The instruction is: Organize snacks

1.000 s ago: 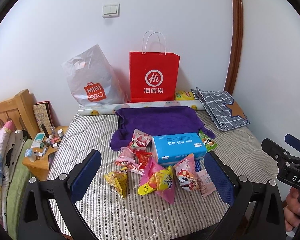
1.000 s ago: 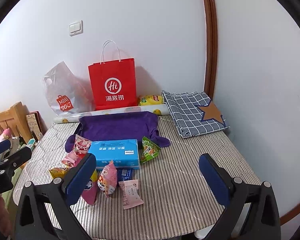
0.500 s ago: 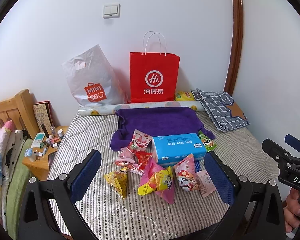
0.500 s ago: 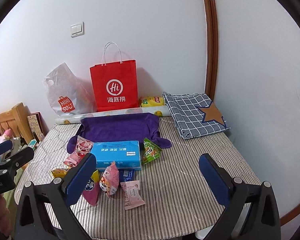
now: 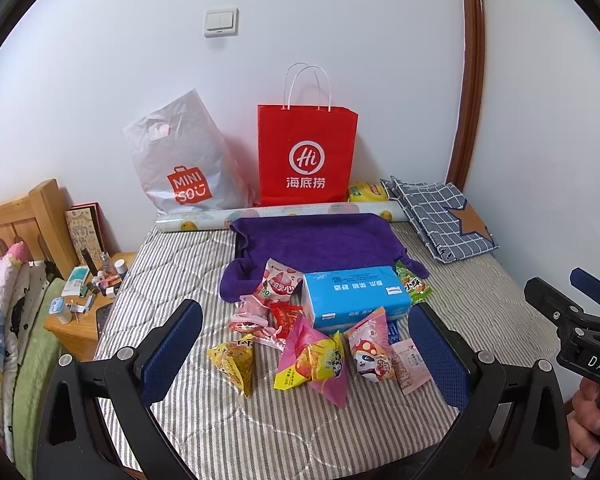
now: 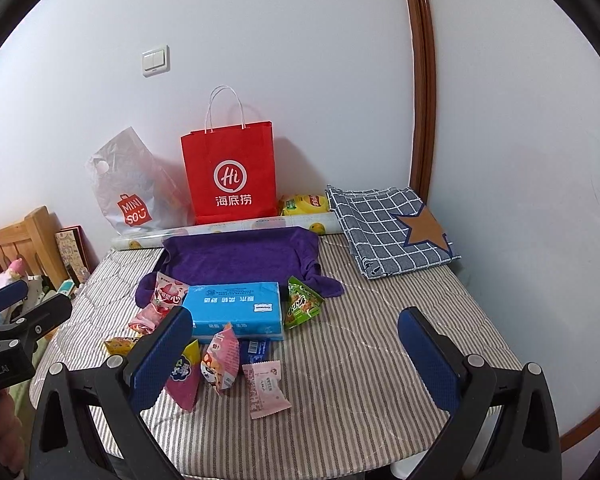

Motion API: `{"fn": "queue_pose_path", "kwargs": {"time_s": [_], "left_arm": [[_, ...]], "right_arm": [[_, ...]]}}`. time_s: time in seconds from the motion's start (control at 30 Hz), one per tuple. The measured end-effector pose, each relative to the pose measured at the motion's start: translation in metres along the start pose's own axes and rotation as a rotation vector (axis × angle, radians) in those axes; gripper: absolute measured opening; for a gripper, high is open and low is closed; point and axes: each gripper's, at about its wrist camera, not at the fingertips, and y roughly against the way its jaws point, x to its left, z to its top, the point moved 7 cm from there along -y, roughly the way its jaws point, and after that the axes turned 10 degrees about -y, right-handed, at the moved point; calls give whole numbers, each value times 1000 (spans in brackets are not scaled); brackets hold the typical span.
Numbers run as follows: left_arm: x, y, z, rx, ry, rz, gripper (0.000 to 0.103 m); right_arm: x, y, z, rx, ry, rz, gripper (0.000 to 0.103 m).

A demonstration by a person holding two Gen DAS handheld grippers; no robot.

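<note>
At the far left a wooden nightstand (image 5: 74,322) cluttered with small bottles stands beside the striped mattress (image 5: 260,436). The left gripper (image 5: 305,350) hovers low over the mattress's near edge, level and pointing toward the wall, its jaws spread wide with nothing between them; the snack pile sits framed in the gap. From left in that pile: a yellow triangular packet (image 5: 236,362), a pink strawberry packet (image 5: 281,286) leaning on the blue tissue box (image 5: 354,296), a pink-and-yellow packet (image 5: 316,364), a mushroom-print pouch (image 5: 370,350), a pale pink sachet (image 5: 410,366), and a green packet (image 5: 412,286) just beside the box's right end. Behind lie a purple towel (image 5: 320,240), a Miniso plastic bag (image 5: 180,164) and a red paper bag (image 5: 306,156) against the wall, with a checked cloth (image 5: 440,216) to the right. The right gripper (image 6: 296,340) is held level further right, jaws likewise wide apart and empty, over bare mattress beside the snacks.
</note>
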Motion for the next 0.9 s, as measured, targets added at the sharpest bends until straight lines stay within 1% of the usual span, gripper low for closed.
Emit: {"fn": "queue_pose_path", "kwargs": {"time_s": [0.5,0.67,0.73,0.83,0.9], "left_arm": [[-2,1,1,1,-11,-3,102],[-4,-1,1,2,-16,-35,102],[-5,-4,0,5,-24,-28,102],[-6,-10,-3,15,-21,-24,102],[-4,-16,-7,34,-2,-27,103]], "right_arm": [[0,0,-1,-2,1,1,103],[2,-2,-1,-3,-3,17,103],[2,-6,-1,-1,-3,11,103],[2,-12,-5,1,11,2,103],[1,-18,-10,7,17,-6,103]]}}
